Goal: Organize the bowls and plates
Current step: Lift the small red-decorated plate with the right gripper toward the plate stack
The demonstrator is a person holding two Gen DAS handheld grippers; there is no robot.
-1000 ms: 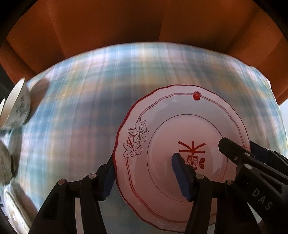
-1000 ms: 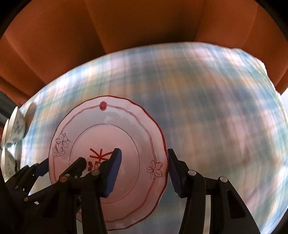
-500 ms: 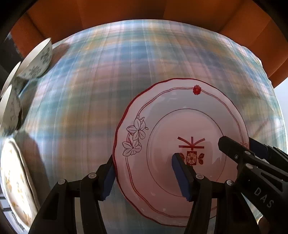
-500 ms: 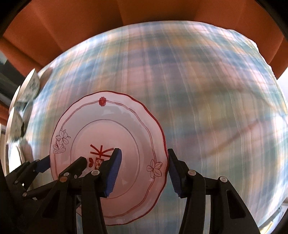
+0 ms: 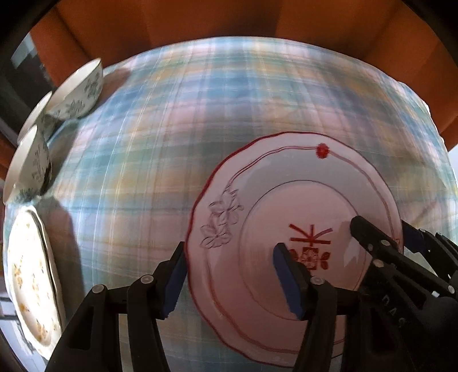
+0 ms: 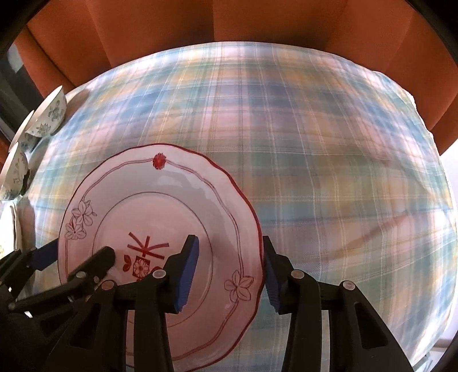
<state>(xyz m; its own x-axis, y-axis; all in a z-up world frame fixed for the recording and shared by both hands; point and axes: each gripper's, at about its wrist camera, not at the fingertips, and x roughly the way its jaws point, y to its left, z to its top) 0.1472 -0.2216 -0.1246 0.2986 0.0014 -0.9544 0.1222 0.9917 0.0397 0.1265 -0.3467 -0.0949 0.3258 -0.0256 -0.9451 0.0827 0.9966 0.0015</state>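
A white plate with a red scalloped rim and red flower marks [image 5: 297, 200] [image 6: 160, 211] is held above the plaid tablecloth [image 5: 200, 114] [image 6: 329, 157]. My left gripper [image 5: 229, 283] straddles its left rim, one finger outside the edge and one on the plate face. My right gripper [image 6: 229, 271] straddles its right rim the same way. Both grip the plate. Each gripper shows in the other's view. Floral bowls [image 5: 77, 91] [image 6: 48, 117] and a floral plate [image 5: 31, 280] stand at the far left.
An orange wall or seat back [image 5: 229, 20] [image 6: 229, 25] runs behind the table. The tablecloth's right edge [image 6: 440, 229] drops off near bright light.
Both grippers have carried the plate along; the bowls and floral plate at the left have come further into view. The grip on the plate is unchanged.
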